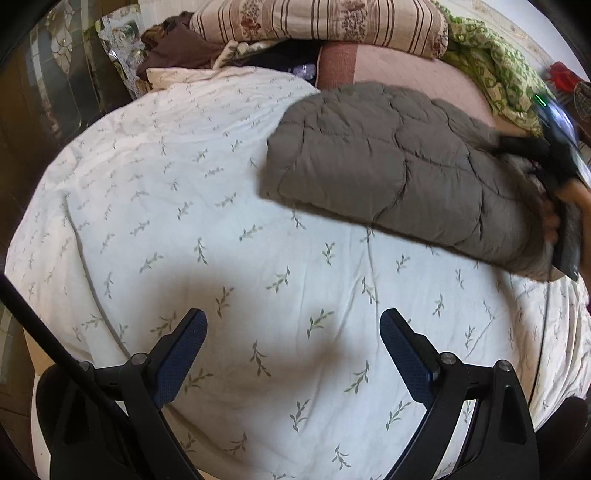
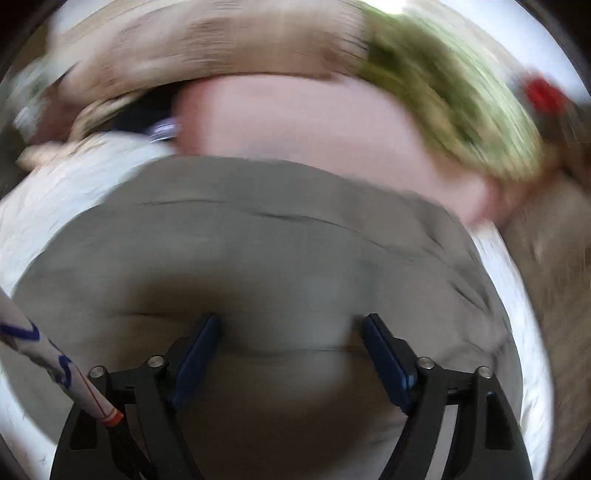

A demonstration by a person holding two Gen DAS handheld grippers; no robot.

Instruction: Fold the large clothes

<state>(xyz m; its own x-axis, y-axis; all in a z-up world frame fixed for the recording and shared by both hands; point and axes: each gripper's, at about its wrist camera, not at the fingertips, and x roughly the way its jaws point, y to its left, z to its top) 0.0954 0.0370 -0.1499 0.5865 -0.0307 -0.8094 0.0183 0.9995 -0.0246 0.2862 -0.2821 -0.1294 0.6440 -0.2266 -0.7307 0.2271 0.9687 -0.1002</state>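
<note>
Left wrist view shows you the most: a puffy gray quilted coat (image 1: 388,173) lies on the white leaf-print bed cover (image 1: 221,258), over toward the right side of the bed, and it looks folded into a thick bundle already. Your left gripper (image 1: 293,325) hangs over bare bed cover with its jaws wide apart and nothing between them. Far on the right edge of that same view you can see your right gripper (image 1: 554,177) and a bit of your hand (image 1: 554,221) at the end of the coat, but it is blurry there and you cannot tell if it touches the cloth. Right wrist view is very smeared, so small things are hard to make out. Still, it shows your right gripper (image 2: 291,325) with its jaws spread wide, right above the gray coat (image 2: 258,258), and the pads do not seem to pinch any cloth. So both claws look let go. I think most of the folding is done, and what may be left is a last fold, a pat flat, or moving the bundle away. Only the left view shows the striped pillow (image 1: 314,18), the green blanket (image 1: 491,70) and the coat's whole shape. Only the right view shows the coat close up under the jaws.
</note>
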